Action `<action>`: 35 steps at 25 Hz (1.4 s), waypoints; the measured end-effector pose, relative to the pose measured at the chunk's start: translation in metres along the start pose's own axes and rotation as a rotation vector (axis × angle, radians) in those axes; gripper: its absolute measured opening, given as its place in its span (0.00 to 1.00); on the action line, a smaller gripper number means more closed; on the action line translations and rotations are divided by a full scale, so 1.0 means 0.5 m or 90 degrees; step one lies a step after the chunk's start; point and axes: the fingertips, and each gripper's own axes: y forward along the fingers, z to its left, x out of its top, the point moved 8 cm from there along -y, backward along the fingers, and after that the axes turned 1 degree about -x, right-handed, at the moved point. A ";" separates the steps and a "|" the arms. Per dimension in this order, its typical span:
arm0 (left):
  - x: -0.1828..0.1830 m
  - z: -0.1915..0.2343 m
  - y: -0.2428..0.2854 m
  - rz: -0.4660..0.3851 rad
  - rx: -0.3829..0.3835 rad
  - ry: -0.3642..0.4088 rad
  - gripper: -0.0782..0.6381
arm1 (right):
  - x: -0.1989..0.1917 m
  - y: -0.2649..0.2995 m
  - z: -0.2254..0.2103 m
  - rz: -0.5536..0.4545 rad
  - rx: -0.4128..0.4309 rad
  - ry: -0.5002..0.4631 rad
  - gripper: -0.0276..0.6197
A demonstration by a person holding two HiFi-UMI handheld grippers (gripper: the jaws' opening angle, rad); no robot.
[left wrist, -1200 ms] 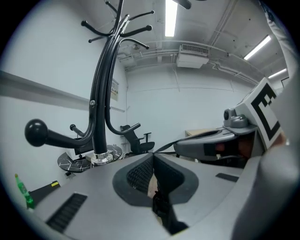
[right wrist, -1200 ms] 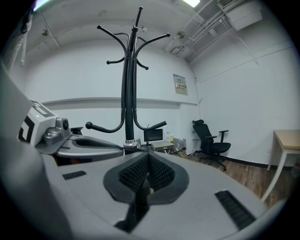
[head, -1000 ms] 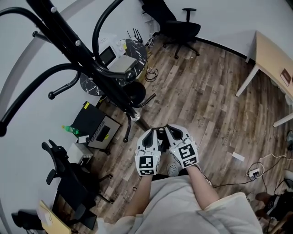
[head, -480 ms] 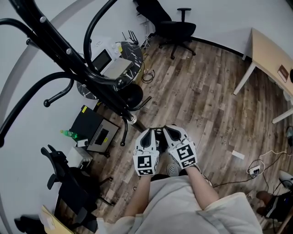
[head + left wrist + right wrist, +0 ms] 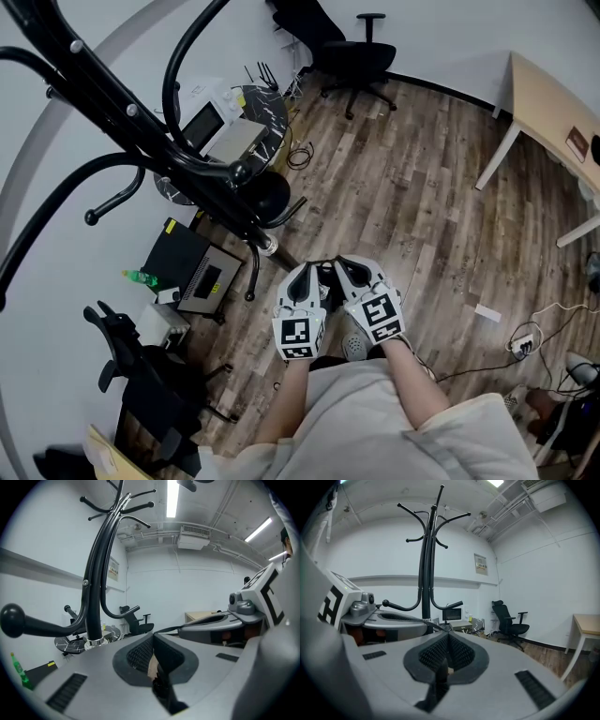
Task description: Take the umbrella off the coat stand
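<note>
— Wood-plank floor [image 5: 422, 187] and white walls [image 5: 450, 37] fill my head view. The black coat stand [image 5: 187, 169] rises at the upper left, its hooks looming close to the camera and its foot on the floor just beyond my two grippers.
— How are the grippers?
— The left gripper [image 5: 309, 274] and right gripper [image 5: 349, 270] sit side by side, tips pointing toward the coat stand's foot, neither touching it. An office chair [image 5: 361, 56] stands by the wall, far to the right of the coat stand.
— And the left gripper view?
— Its jaws are pressed together with nothing between the pads. The coat stand [image 5: 96, 588] stands ahead and left of them, one ball-tipped arm [image 5: 11, 619] reaching toward the lens.
— Right gripper view?
— Jaws closed tight there too, and empty. The coat stand [image 5: 425, 573] rises ahead, slightly left, with the office chair [image 5: 508, 620] to its right.
— The umbrella?
— I can't make it out on the coat stand in any view.
</note>
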 end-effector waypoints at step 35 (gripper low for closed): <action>0.000 0.013 0.005 -0.020 -0.007 -0.056 0.14 | 0.006 0.006 0.003 0.003 0.009 -0.030 0.06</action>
